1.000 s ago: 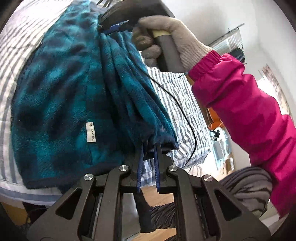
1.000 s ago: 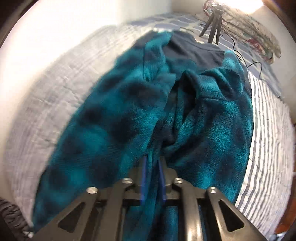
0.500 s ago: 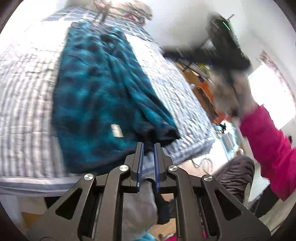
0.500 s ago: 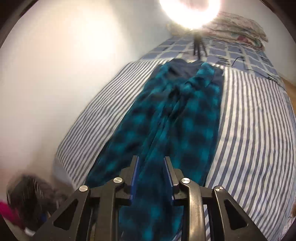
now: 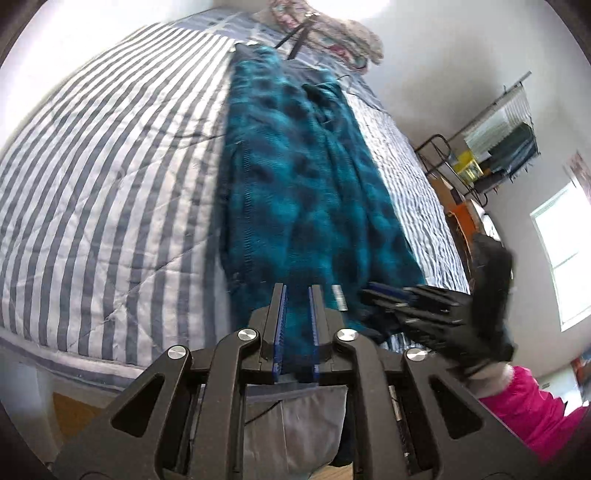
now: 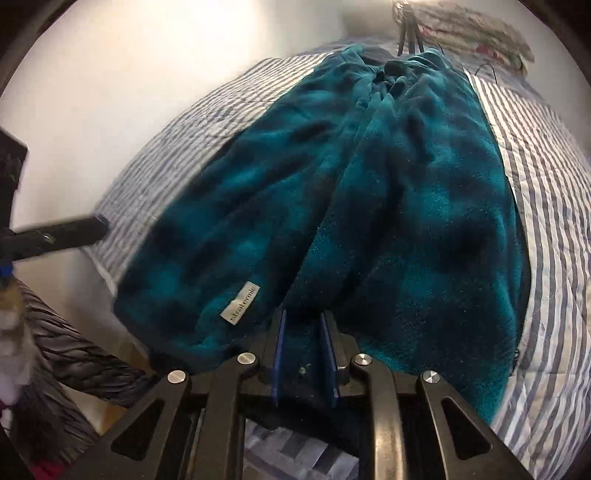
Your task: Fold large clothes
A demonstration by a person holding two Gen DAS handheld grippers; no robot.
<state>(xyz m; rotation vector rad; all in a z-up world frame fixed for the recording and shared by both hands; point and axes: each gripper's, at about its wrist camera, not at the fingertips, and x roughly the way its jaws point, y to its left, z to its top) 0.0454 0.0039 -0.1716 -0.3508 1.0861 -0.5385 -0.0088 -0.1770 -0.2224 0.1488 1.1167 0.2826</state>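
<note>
Grippers point down at the bed's near end. The left gripper (image 5: 296,291) is opening, its pads clear of the teal fleece garment (image 5: 303,192). The right gripper (image 6: 303,317) is closing with fleece between its pads; grip uncertain. The garment lies lengthwise on the striped bed (image 5: 103,177), beside a white wall (image 6: 110,74). A second ago both grippers held bunched fabric; now it lies flat.

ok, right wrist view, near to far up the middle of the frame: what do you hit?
right gripper → teal fleece garment lying on the striped bedspread → tripod → pillows at the head of the bed.
</note>
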